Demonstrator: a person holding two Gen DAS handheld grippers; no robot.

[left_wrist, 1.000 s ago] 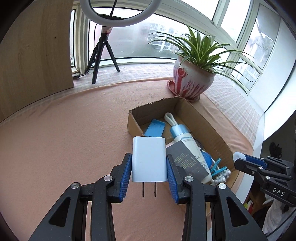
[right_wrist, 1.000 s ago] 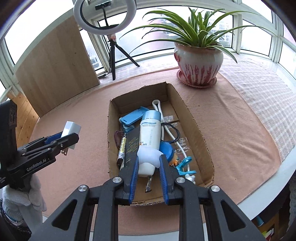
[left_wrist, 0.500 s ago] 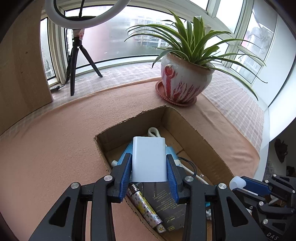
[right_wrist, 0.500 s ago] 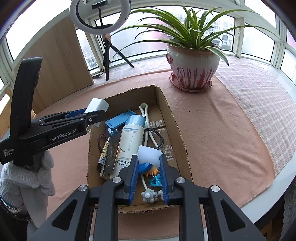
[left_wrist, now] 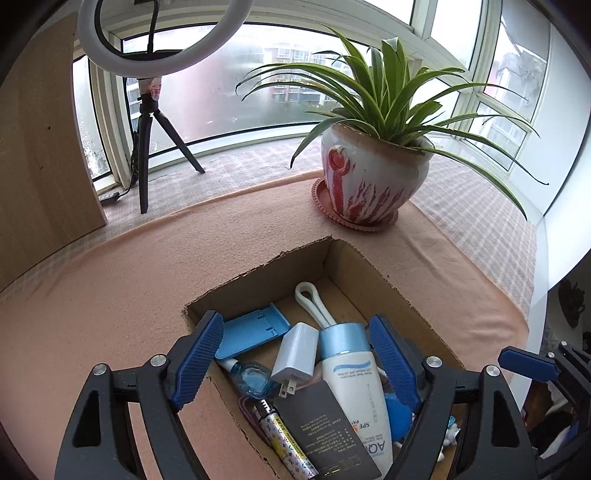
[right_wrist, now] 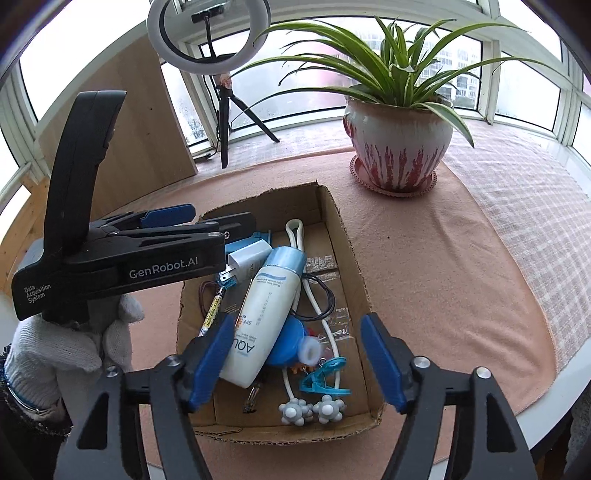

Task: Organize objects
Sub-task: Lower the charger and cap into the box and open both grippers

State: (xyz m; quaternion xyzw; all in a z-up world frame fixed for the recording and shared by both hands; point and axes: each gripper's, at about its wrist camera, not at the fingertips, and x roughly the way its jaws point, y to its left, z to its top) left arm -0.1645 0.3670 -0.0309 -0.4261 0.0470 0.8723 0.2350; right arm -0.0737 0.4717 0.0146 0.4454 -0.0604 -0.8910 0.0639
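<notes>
Our left tool (left_wrist: 295, 363) hangs over the cardboard box (left_wrist: 373, 266), jaws opening, nothing gripped. The white charger (left_wrist: 297, 352) lies loose below them inside the box, prongs toward us, leaning between the blue stand (left_wrist: 251, 330) and the sunscreen bottle (left_wrist: 354, 373). Our right tool (right_wrist: 297, 360) hovers over the box's near end, jaws likewise opening and free of everything; a small white cap-like piece (right_wrist: 309, 350) rests beneath, beside a blue round item (right_wrist: 286, 345). A teal clip (right_wrist: 323, 376) and white massager (right_wrist: 312, 406) lie nearer the front wall. The box sits on the peach-covered tabletop (right_wrist: 424, 266); a potted plant (right_wrist: 397, 147) and ring light (right_wrist: 208, 33) stand beyond.
</notes>
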